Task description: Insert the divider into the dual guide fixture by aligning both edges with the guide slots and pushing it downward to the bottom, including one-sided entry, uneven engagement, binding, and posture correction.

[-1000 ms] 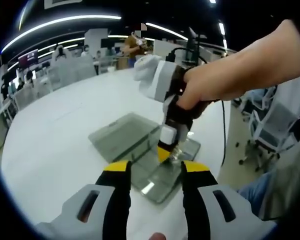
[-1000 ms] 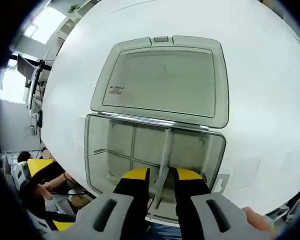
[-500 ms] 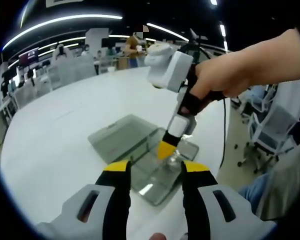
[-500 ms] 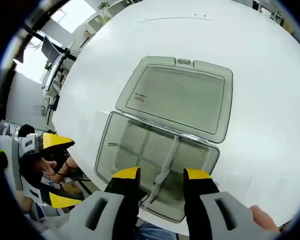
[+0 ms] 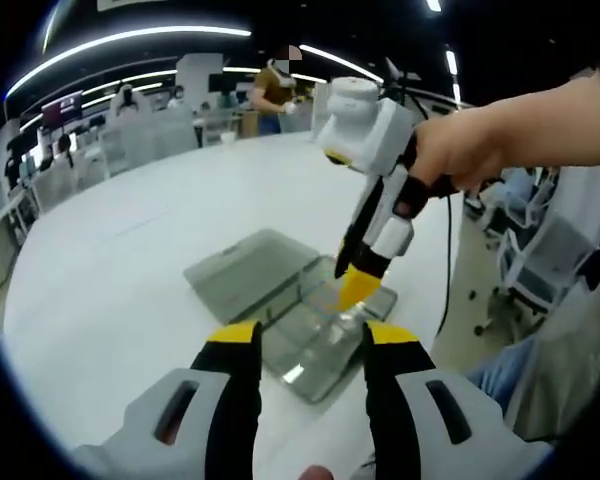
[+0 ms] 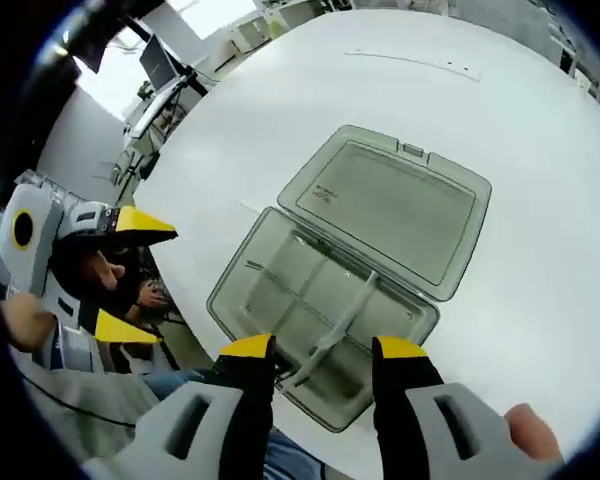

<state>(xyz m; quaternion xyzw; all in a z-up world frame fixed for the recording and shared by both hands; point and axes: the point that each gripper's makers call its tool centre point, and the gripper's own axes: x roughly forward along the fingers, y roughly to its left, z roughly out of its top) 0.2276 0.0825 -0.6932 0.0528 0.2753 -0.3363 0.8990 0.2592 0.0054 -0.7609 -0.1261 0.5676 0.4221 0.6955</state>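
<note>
A clear grey plastic box [image 6: 270,300] lies open on the white table [image 6: 230,120], its lid [image 6: 390,205] folded flat behind the tray. A translucent divider [image 6: 348,315] stands in the tray across its cells, slanted, with nothing holding it. My right gripper [image 6: 324,350] hovers above the tray's near edge, open, the jaws on either side of the divider's line and apart from it. In the left gripper view the same box [image 5: 305,330] lies ahead of my left gripper [image 5: 312,335], which is open and empty. The right gripper [image 5: 360,285] hangs tips-down over the box, held by a hand.
The table's rounded edge runs close behind the box, with office chairs [image 5: 550,260] and a cable beyond it. The left gripper [image 6: 130,275] shows off the table's edge in the right gripper view. Desks and people stand far back in the room.
The right gripper's jaws, close around the divider a second ago, have spread and risen away from the box. The divider stays in the tray. My left gripper has barely moved.
</note>
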